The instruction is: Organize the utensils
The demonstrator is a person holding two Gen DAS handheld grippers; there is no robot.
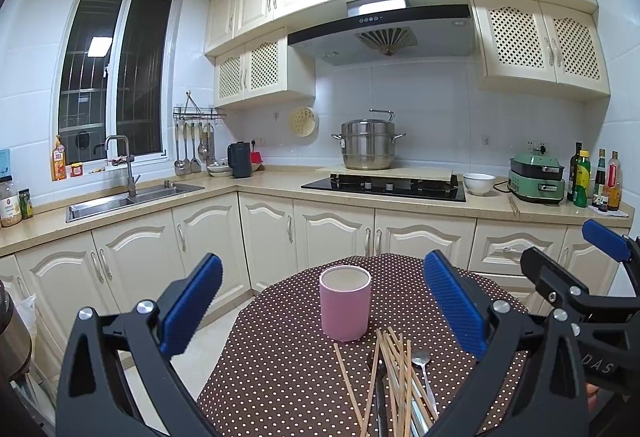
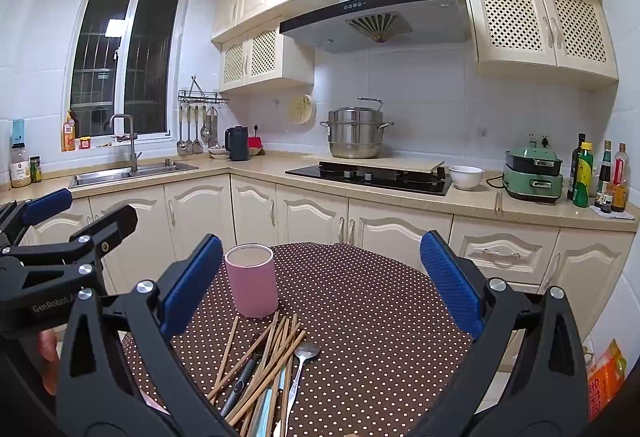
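Both grippers hang above the tabletop (image 2: 380,301) with nothing held: the left gripper (image 1: 322,311) has its fingers spread wide, and so does the right gripper (image 2: 320,283); the chopsticks (image 2: 264,361) lie crossed in a loose heap at six o'clock of the pink cup (image 2: 252,281), with a spoon (image 2: 302,365) and a dark-handled utensil (image 2: 242,377) tangled among them; pinching one stick may well drag or flick its neighbours, and a careless drop against the rim could tip the light, upright cup; its inside looks empty, though the bottom is hidden.
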